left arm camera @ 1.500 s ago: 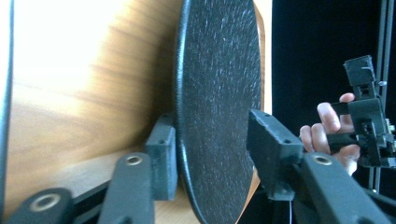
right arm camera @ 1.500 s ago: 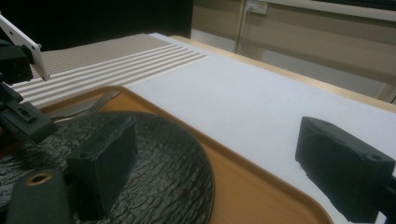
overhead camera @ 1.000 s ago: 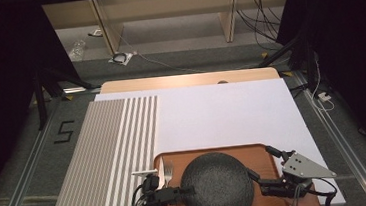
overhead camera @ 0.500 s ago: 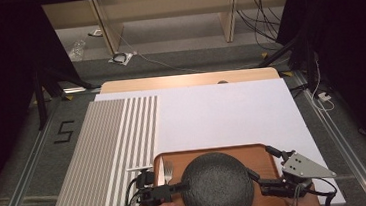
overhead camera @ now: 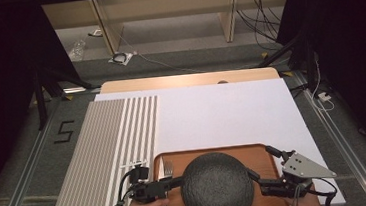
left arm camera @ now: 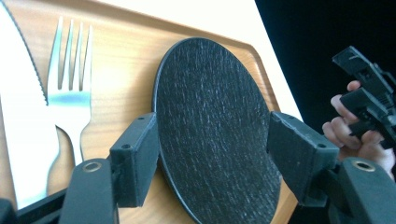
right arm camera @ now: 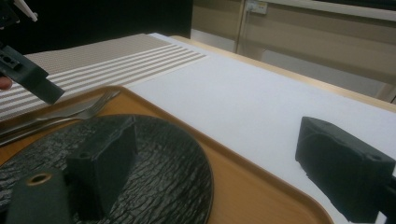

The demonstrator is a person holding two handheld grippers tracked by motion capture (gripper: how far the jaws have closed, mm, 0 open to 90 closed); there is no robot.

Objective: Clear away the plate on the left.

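Note:
A round black textured plate (overhead camera: 217, 188) lies on a wooden tray (overhead camera: 210, 152) at the table's near edge. A fork (overhead camera: 168, 169) and a knife (left arm camera: 18, 121) rest on the tray to the plate's left. My left gripper (overhead camera: 175, 183) points at the plate's left rim, held by a hand. In the left gripper view its jaws stand open with the plate (left arm camera: 215, 84) framed between them, no pad pressing on it. My right gripper (overhead camera: 259, 161) faces the plate's right rim, open wide: one jaw hangs over the plate (right arm camera: 154, 154), the other over the tray's edge (right arm camera: 243, 182).
A striped placemat (overhead camera: 110, 149) lies left of the tray on a white cloth (overhead camera: 222, 114) that covers most of the table. Beyond the far wooden edge (overhead camera: 189, 80) are shelves and cables on the floor. Metal rails run along both sides.
My left gripper has shifted slightly to the left and risen a little. The plate, the cutlery and the right gripper have stayed put.

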